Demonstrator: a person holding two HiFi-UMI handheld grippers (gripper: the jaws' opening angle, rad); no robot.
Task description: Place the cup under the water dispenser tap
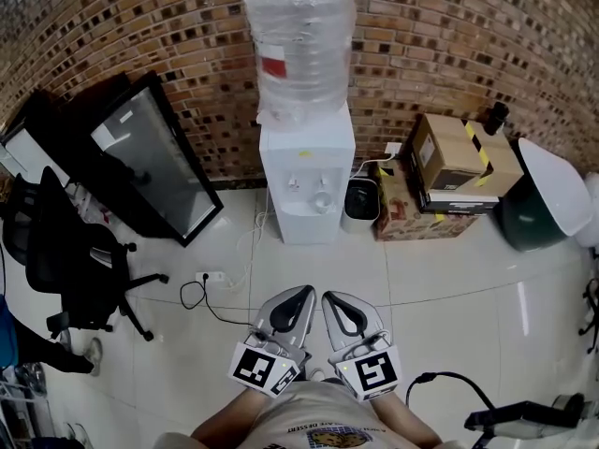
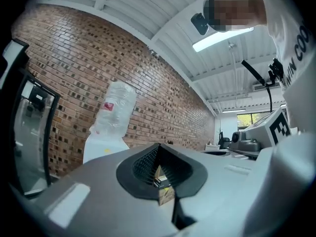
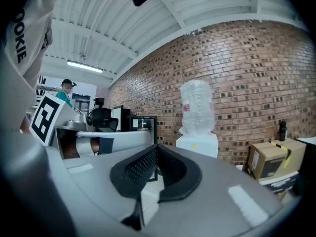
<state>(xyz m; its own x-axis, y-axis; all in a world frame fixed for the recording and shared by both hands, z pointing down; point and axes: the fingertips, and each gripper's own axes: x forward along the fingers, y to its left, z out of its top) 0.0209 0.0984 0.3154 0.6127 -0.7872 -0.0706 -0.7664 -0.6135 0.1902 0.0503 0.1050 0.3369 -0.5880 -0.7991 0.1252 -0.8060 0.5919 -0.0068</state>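
Two ribbed claws pinched shut: left claw (image 1: 302, 294), right claw (image 1: 330, 298).

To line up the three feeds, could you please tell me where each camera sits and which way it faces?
Head view: on the person's head, looking steeply down at the floor, dispenser and wall; the left gripper, right gripper and forearms show.
Left gripper view: on the left gripper, looking forward along its shut jaws toward the wall; right gripper and shirt at right.
Right gripper view: on the right gripper, looking forward toward the wall; left gripper and shirt at left.
Shared: all see the dispenser.
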